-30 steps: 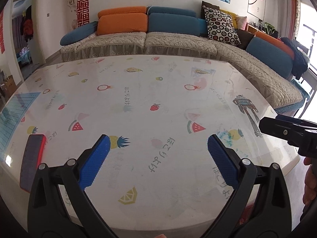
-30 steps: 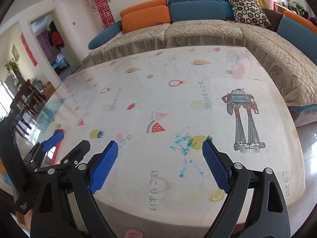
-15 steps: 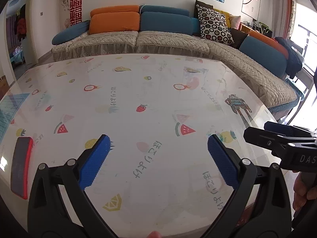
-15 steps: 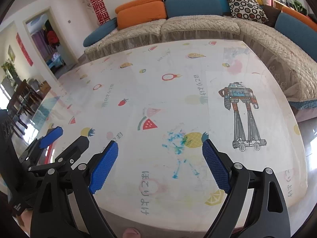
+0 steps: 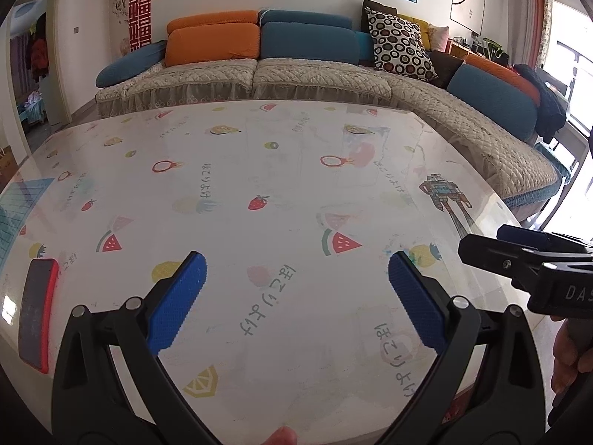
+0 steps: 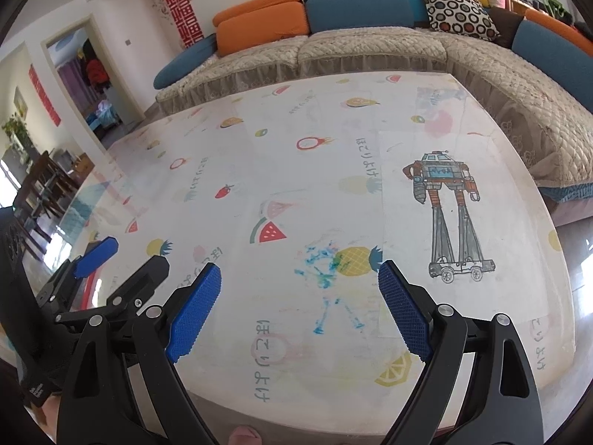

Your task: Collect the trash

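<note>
I see no trash in either view. My left gripper (image 5: 296, 270) is open and empty, held over the near edge of a white table (image 5: 281, 170) with a fruit-print cover. My right gripper (image 6: 298, 282) is open and empty too, over the table's near right part. The right gripper also shows at the right edge of the left wrist view (image 5: 526, 259). The left gripper shows at the left of the right wrist view (image 6: 122, 259).
A phone in a red case (image 5: 37, 315) lies flat near the table's left front edge. A robot drawing (image 6: 444, 215) lies flat at the right. A long sofa (image 5: 318, 74) with cushions wraps behind and right of the table. A doorway (image 6: 89, 89) is at far left.
Both grippers have drifted slightly over the table's near edge, staying open. The right gripper has edged further into the left wrist view.
</note>
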`<state>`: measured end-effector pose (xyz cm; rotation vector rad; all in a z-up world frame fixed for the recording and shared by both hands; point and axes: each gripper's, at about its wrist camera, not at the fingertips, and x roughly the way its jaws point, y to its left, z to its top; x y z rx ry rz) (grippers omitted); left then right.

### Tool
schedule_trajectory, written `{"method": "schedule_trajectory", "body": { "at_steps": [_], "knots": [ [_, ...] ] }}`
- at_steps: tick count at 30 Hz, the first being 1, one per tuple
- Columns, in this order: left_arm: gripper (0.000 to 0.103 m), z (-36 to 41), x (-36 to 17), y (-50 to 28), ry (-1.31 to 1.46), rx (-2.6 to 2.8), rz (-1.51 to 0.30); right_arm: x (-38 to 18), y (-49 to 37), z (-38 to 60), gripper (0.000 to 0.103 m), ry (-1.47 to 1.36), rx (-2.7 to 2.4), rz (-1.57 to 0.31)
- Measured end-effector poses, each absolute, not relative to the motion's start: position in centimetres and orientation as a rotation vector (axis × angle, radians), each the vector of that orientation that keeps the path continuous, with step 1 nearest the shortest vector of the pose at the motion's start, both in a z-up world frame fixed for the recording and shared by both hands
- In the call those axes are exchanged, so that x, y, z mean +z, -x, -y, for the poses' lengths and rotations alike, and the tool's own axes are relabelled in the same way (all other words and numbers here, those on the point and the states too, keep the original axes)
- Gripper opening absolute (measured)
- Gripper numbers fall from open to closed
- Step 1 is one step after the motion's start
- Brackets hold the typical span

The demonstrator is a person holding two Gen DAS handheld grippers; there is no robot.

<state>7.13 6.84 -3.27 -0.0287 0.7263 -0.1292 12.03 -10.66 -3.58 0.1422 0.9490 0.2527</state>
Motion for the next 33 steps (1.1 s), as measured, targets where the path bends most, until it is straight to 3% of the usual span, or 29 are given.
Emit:
{"method": "schedule_trajectory", "body": {
  "at_steps": [33],
  "knots": [
    [0.096, -1.6, -4.0, -7.4, 0.01, -0.139, -0.74, -4.1, -11.2, 16.2, 0.086, -0.18, 0.18, -0.943]
  ]
}}
